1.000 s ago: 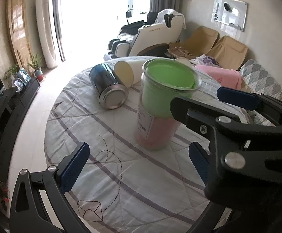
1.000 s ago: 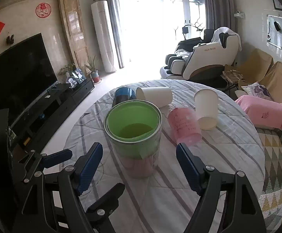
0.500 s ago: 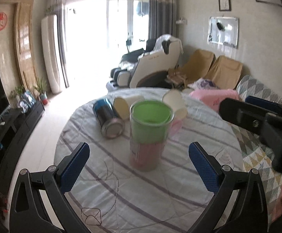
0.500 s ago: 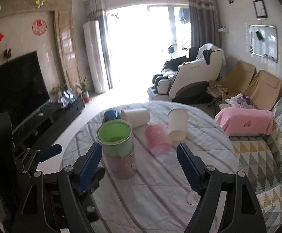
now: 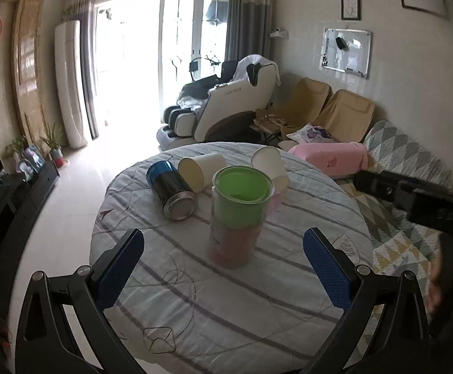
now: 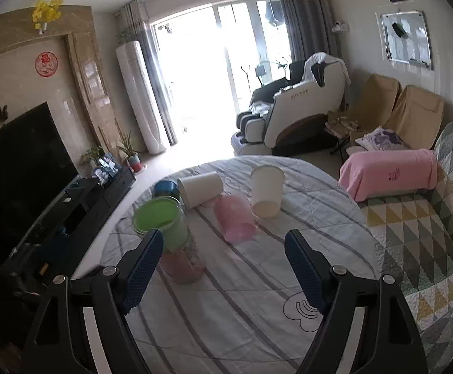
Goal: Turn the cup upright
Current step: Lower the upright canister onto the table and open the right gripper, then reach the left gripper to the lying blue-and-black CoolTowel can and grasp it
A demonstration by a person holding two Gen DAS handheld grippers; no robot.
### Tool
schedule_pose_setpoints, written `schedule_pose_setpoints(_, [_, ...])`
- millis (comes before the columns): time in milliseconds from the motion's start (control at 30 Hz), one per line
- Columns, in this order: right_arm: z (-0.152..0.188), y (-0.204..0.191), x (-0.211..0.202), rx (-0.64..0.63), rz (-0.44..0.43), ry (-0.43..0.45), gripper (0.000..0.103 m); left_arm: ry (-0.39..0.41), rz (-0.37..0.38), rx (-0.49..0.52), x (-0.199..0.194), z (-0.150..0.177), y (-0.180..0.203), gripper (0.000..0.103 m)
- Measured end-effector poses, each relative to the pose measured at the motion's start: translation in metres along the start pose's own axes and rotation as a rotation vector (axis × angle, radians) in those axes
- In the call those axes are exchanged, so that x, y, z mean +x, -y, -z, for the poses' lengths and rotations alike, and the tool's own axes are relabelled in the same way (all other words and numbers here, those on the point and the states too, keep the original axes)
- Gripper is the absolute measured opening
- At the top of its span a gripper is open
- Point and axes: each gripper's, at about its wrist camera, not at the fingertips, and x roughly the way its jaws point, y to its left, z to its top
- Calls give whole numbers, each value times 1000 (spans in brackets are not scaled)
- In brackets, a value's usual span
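Note:
A clear cup with a green upper part and pink base (image 5: 237,215) stands upright on the round striped table (image 5: 226,296); it also shows in the right wrist view (image 6: 172,240). A pink cup (image 6: 234,218) lies on its side. A white cup (image 6: 200,188) and a blue metal cup (image 5: 172,188) also lie on their sides. Another white cup (image 6: 267,191) stands upright. My left gripper (image 5: 223,268) is open and empty, just short of the green cup. My right gripper (image 6: 223,268) is open and empty, back from the pink cup.
The right gripper's body (image 5: 413,199) shows at the right of the left wrist view. A quilted sofa (image 6: 429,233) with a pink blanket (image 6: 388,174) lies right of the table. A TV stand (image 6: 80,208) is on the left, a massage chair (image 6: 295,118) beyond.
Both grippers have pulled back and up from the green cup, which stays upright on the table. The right gripper has swung rightward, so the cup now sits at its left finger.

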Motion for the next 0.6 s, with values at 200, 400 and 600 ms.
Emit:
schedule_pose_setpoints(200, [1,3,13,-2,0,-32,81,-32,-40,-32,0,-11,-39,103])
schedule_pose_setpoints(400, [-2,-4,26,-32,57,-37,81,-127,-75,-78,37,-32,-72,103])
schedule_pose_setpoints(600, [-13,3,43,-25,89,-43,81,-336,-32,-178,118,-48,-106,103])
